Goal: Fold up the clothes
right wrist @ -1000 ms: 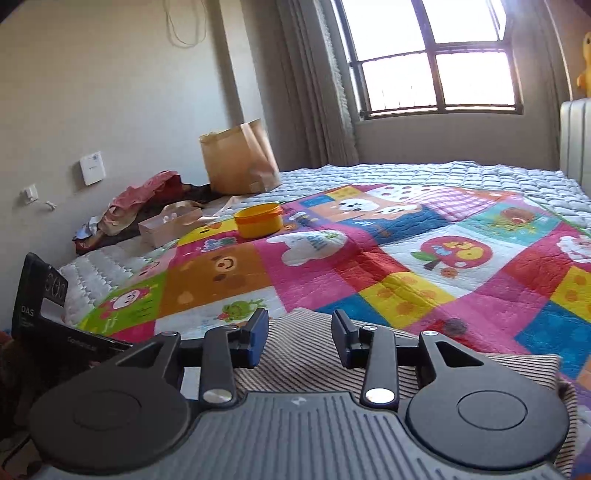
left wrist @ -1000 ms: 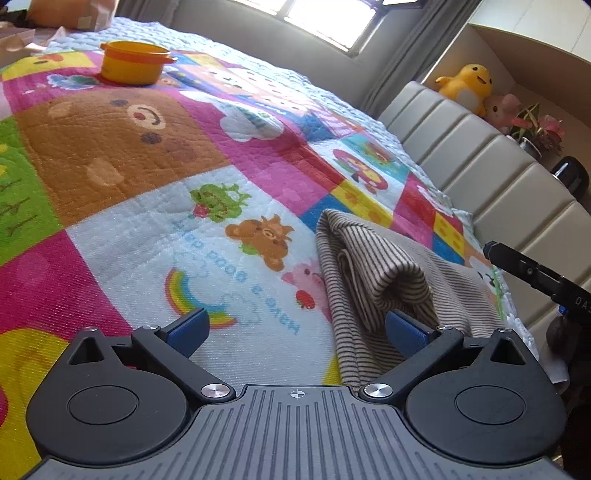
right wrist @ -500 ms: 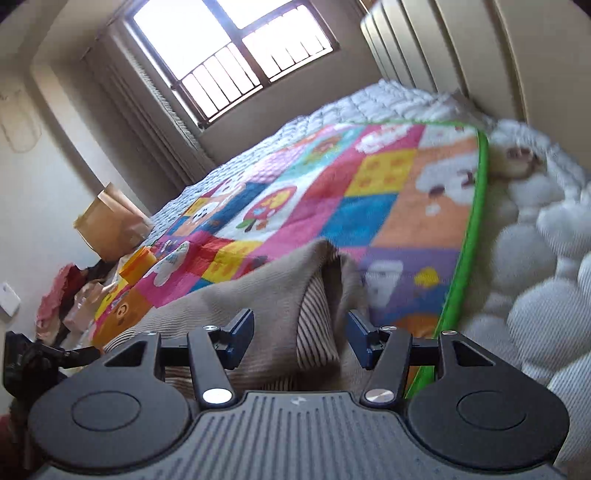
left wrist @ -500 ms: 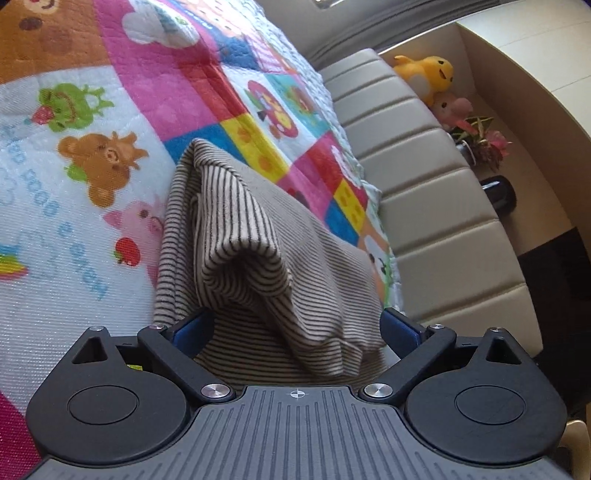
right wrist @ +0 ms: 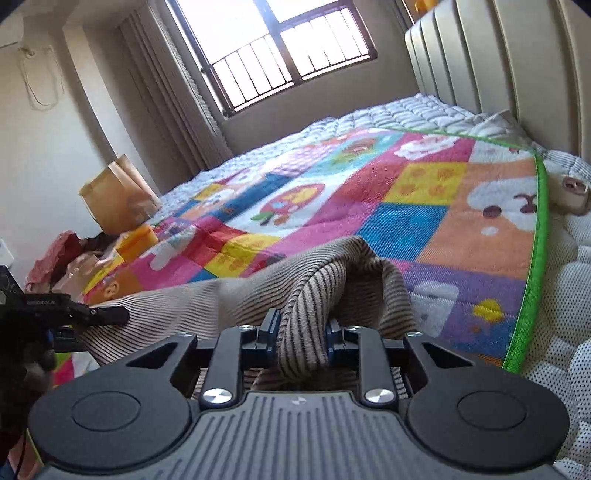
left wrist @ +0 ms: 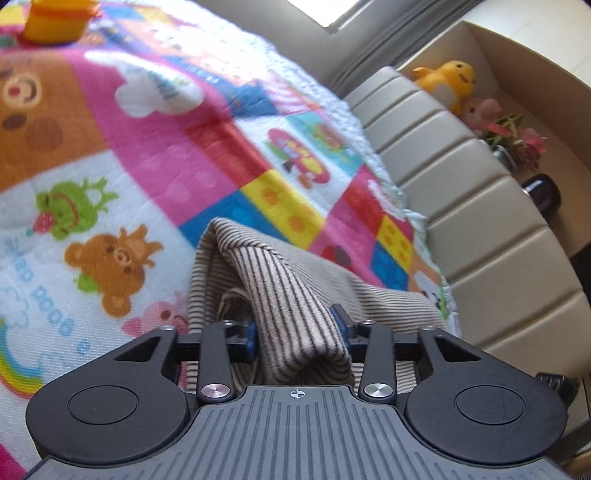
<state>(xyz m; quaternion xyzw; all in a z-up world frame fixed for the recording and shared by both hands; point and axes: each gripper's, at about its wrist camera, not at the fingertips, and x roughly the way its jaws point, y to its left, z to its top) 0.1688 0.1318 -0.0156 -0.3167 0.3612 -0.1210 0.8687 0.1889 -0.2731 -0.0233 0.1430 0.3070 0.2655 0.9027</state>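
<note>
Striped garment (left wrist: 295,295) pinched by both tongs (left wrist: 297,332)

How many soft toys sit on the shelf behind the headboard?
2: a yellow plush farthest back, and a pink plush beside it, next to the flowers. More may be hidden.

A bed topped by a white quilted mattress cover (right wrist: 402,110) carries a bright patchwork cartoon play mat (left wrist: 221,122). On the mat's near edge lies a bunched beige-and-dark striped knit garment (left wrist: 280,280); far left sits a yellow-orange round plastic tub (left wrist: 55,18).
</note>
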